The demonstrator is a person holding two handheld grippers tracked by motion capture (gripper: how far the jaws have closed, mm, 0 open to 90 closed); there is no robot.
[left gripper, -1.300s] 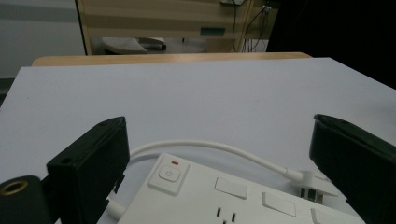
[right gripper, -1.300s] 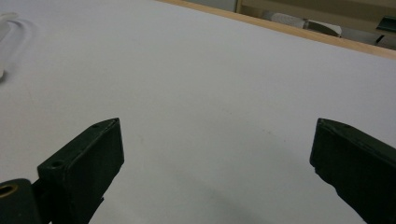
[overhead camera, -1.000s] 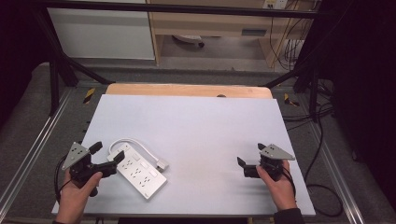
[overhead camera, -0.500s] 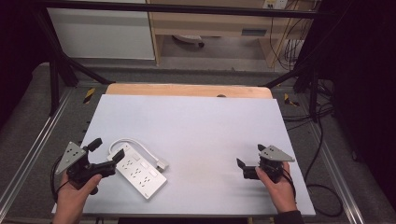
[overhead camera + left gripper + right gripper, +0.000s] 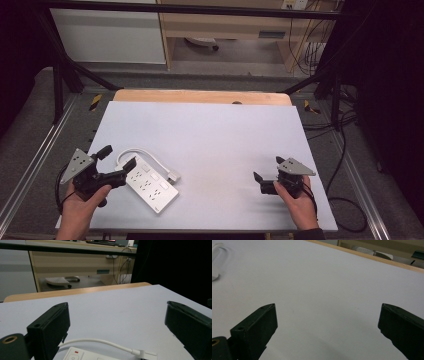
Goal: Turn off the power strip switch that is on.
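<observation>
Your left tool (image 5: pixel 119 160) sits at the near-left of the desk (image 5: pixel 210 135), jaws spread wide and holding nothing, right at the end of the power strip (image 5: pixel 150 184). The strip lies flat and slantwise there, its white cord (image 5: pixel 142 156) looping behind it to a plug (image 5: pixel 173 176) beside its far edge. In the left gripper view the strip's switch end (image 5: pixel 80 355) and the cord (image 5: pixel 100 342) lie low between the jaws. This looks like the approach before a first grasp: next, lower the left tool so its jaws straddle the strip's end, then close. Your right tool (image 5: pixel 267 175) rests well apart at the near-right, also wide open and empty, over bare desk.

Most of the strip is cut off at the bottom of the left gripper view, and whether the lower jaw already touches the strip can't be made out from above.
</observation>
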